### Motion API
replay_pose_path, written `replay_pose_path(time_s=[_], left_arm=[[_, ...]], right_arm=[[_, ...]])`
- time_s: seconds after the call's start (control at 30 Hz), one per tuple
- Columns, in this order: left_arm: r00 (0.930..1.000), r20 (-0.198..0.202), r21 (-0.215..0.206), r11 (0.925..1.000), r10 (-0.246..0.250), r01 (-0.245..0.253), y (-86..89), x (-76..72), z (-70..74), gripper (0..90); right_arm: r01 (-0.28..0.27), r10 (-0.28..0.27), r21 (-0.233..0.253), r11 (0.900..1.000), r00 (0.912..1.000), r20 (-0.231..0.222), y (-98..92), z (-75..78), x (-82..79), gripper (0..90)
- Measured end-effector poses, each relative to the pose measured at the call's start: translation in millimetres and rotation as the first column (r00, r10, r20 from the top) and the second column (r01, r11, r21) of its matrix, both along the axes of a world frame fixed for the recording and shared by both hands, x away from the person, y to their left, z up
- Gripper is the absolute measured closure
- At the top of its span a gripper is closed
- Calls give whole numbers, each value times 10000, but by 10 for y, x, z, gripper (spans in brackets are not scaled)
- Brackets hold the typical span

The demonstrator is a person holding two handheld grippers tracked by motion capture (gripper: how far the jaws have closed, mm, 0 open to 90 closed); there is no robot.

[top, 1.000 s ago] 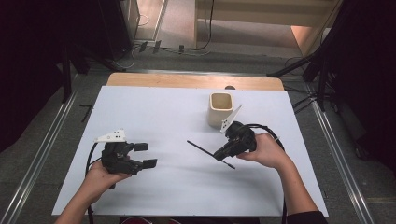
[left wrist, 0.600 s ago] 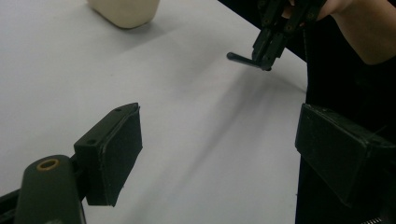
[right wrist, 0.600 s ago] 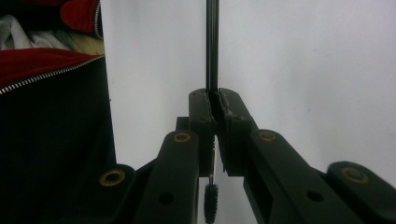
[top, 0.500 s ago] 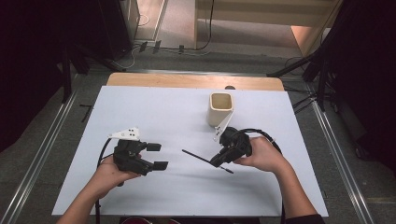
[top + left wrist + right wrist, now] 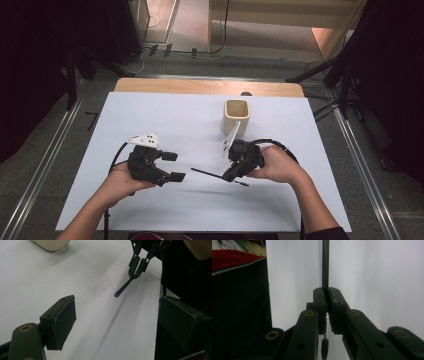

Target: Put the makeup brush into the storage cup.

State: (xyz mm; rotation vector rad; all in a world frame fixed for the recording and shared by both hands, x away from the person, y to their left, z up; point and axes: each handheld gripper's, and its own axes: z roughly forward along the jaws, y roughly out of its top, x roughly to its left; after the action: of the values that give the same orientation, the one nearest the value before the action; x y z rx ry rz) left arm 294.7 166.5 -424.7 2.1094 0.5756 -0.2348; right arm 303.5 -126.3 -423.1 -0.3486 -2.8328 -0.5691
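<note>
A thin black brush [image 5: 212, 175] with a long straight handle is held level just above the white table [image 5: 165, 115]. My right gripper [image 5: 231, 176] is shut on it near its bristle end. In the right gripper view the jaws [image 5: 327, 296] pinch the rod [image 5: 325, 265], and the small bristle tip [image 5: 324, 346] pokes out behind them. My left gripper [image 5: 174, 166] is open and holds nothing, a short way left of the handle's free end. From the left gripper view, the brush [image 5: 123, 287] hangs from the right gripper [image 5: 136, 268] beyond my own open pads [image 5: 65, 320].
A beige square cup [image 5: 236, 116] stands upright behind the right gripper, seen also as the cup [image 5: 51, 243] at the top edge. A person's dark zipped garment [image 5: 239, 302] is close on the near side. A wooden strip [image 5: 205, 86] borders the table's far edge.
The right gripper has carried the brush left and toward the near edge. The left gripper has moved right, toward the brush's free end, and stayed open.
</note>
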Motion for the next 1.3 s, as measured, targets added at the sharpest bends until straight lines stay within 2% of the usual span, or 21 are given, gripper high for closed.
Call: replay_pose_path(time_s=[0.13, 0.23, 0.27, 0.33, 0.63, 0.73, 0.83, 1.13, 1.17, 1.2, 1.3], left_arm=[[9998, -112, 347, 9993, -158, 162, -66, 5, -14, 151], [9996, -169, 360, 9991, -210, 216, -106, 2, -26, 151], [9995, -180, 429, 9987, -276, 284, -113, 8, -26, 152], [9992, -243, 455, 9984, -327, 338, -131, 16, -29, 152], [9962, -748, 793, 9956, -450, 509, -207, 54, -82, 151], [9950, -833, 963, 9933, -552, 631, -244, 54, -95, 151], [9939, -886, 959, 9926, -657, 742, -278, 54, -111, 151], [9913, -1114, 945, 9922, -708, 815, -312, 68, -148, 153], [9894, -1221, 949, 9914, -782, 901, -308, 74, -146, 183], [9886, -1281, 886, 9920, -785, 902, -312, 77, -150, 269], [9860, -1436, 894, 9911, -850, 985, -331, 89, -161, 273]], right_arm=[[-281, 283, -378, 9989, 9996, 47, 68, 33, 18, 865], [-314, 314, -721, 9969, 9995, -18, 92, 54, 30, 865], [-459, 465, -700, 9965, 9989, 61, 99, 54, 43, 865], [-355, 353, -922, 9951, 9994, -39, 114, 74, 36, 865], [-1050, 1087, -1429, 9842, 9939, 182, 241, 112, 59, 865], [-1385, 1442, -1496, 9790, 9892, 277, 297, 122, 60, 865], [-1558, 1633, -1544, 9757, 9859, 375, 343, 131, 61, 865], [-1857, 1957, -1513, 9709, 9792, 541, 397, 169, 71, 865], [-1947, 2054, -1500, 9693, 9769, 594, 402, 168, 79, 865], [-1971, 2080, -1510, 9687, 9763, 602, 406, 169, 81, 865], [-2044, 2157, -1517, 9671, 9745, 621, 421, 170, 82, 865]])
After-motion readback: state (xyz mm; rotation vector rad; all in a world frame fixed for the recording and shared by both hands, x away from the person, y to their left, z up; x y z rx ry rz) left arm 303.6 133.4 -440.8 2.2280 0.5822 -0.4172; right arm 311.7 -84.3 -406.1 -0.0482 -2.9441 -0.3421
